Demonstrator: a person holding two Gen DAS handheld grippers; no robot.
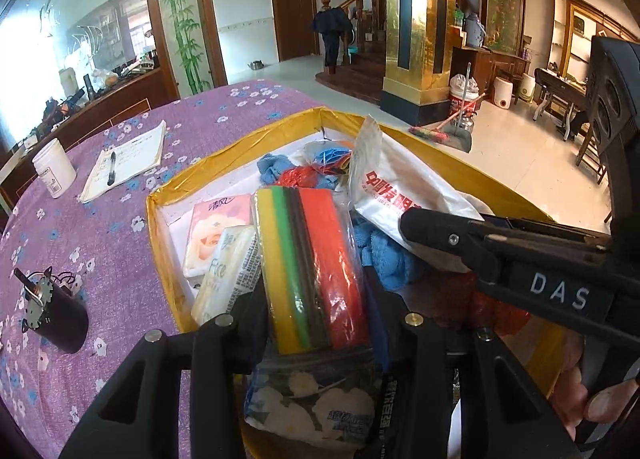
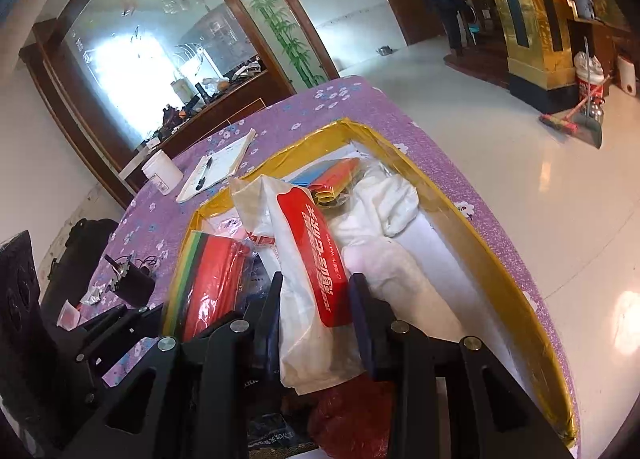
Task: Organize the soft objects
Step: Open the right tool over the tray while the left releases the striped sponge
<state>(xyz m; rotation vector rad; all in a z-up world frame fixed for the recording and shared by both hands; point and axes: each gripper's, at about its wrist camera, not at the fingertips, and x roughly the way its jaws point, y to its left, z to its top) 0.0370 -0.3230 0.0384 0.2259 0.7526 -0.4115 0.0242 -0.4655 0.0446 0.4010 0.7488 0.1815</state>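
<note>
A pack of yellow, green, dark and red sponges (image 1: pixel 312 259) in clear wrap stands between the fingers of my left gripper (image 1: pixel 316 299), which is shut on it over the gold-rimmed box (image 1: pixel 248 147). My right gripper (image 2: pixel 318 287) is shut on a white wet-wipes packet (image 2: pixel 308 243) with a red label, held above the same box (image 2: pixel 460 211). From the left wrist that packet (image 1: pixel 384 187) and the right gripper (image 1: pixel 416 223) show at the right. Tissue packs (image 1: pixel 216 231), a blue towel (image 1: pixel 384 255) and a white cloth (image 2: pixel 384 199) lie inside the box.
The box sits on a purple floral tablecloth (image 1: pixel 100 227). A notebook with a pen (image 1: pixel 124 163), a white jar (image 1: pixel 54 171) and a dark cylindrical part (image 1: pixel 56 311) lie to its left. A floral packet (image 1: pixel 312 399) is under the left gripper. A person (image 1: pixel 330 35) stands far off by the stairs.
</note>
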